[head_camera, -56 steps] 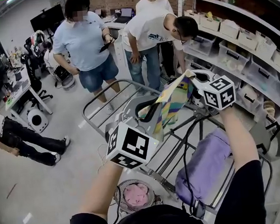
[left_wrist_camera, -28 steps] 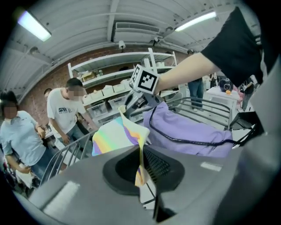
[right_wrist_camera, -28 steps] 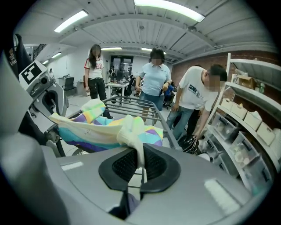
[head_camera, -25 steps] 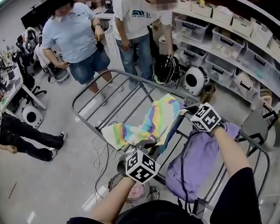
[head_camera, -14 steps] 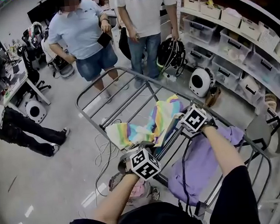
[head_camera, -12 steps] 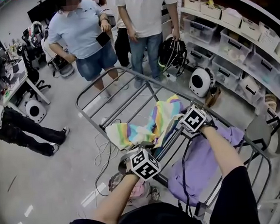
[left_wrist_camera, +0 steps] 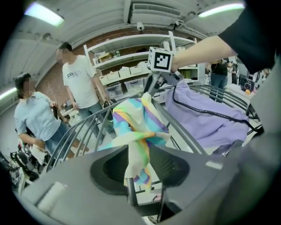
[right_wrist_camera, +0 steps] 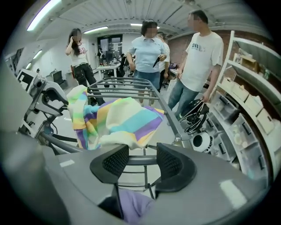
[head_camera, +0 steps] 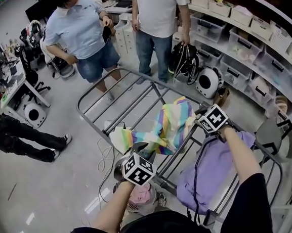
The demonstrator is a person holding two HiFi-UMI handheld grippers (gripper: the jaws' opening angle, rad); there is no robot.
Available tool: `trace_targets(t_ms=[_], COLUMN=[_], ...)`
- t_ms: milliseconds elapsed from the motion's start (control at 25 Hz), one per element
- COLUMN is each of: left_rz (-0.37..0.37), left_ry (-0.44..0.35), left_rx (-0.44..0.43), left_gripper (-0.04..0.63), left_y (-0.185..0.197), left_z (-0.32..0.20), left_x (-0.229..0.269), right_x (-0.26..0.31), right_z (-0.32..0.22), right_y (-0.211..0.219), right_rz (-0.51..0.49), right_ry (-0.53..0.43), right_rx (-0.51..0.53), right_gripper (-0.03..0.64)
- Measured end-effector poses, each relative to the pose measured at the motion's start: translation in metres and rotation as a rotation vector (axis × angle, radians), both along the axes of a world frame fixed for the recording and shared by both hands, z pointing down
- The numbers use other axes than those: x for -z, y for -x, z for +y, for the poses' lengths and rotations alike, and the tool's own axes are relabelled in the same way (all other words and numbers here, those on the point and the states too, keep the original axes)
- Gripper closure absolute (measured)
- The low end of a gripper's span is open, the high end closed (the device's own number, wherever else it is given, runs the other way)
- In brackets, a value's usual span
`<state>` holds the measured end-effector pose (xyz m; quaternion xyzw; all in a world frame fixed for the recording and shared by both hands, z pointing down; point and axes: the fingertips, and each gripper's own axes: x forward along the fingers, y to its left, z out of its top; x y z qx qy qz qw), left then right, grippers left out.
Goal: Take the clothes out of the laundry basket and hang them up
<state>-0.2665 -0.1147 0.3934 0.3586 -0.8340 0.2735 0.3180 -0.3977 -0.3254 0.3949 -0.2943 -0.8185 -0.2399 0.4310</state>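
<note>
Left claw (left_wrist_camera: 140, 167): jaws have just been opening and stand apart, with a tail of the striped garment (head_camera: 169, 124) hanging loose between them. Right claw (right_wrist_camera: 142, 160): also just opening, parted and empty (the striped hem lies just beyond its tips). The striped garment is draped over the drying rack (left_wrist_camera: 175, 127), beside a purple garment (head_camera: 216, 168). A bystander in blue (head_camera: 77, 28) and another in white (head_camera: 156, 6) stand at the rack's far end. The laundry basket (head_camera: 131, 206) sits below, largely hidden by the left arm, with pink cloth (head_camera: 140, 194) inside.
</note>
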Motion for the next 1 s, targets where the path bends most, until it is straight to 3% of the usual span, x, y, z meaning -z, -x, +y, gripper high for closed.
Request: trace_targets(t_ms=[200,400,640,840,1000], left_rz=[-0.052,-0.065,-0.012,0.015,0.016], left_ry=[-0.003,-0.028,-0.034,0.000,0.054], left_rx=[0.023,0.021,-0.023,-0.070,-0.100], left_gripper=[0.465,0.445,0.416,0.407,0.408], left_y=[0.019,0.041,0.052,0.049,0.044], left_z=[0.007,0.001,-0.012,-0.018,-0.018], left_x=[0.006,0.014,0.005,-0.011,-0.022], right_x=[-0.001,0.030,0.036,0.022,0.003], right_z=[-0.021,-0.035,0.020,0.075,0.101], right_y=[-0.010,0.024,0.064,0.080,0.080], right_rz=[0.099,-0.041,-0.137,-0.096,-0.038], right_ry=[-0.041,0.009,0.141,0.256,0.264], right_rx=[0.026,-0.088,-0.087,-0.022,0.033], right_gripper=[0.411,0.414,0.420,0.420,0.420])
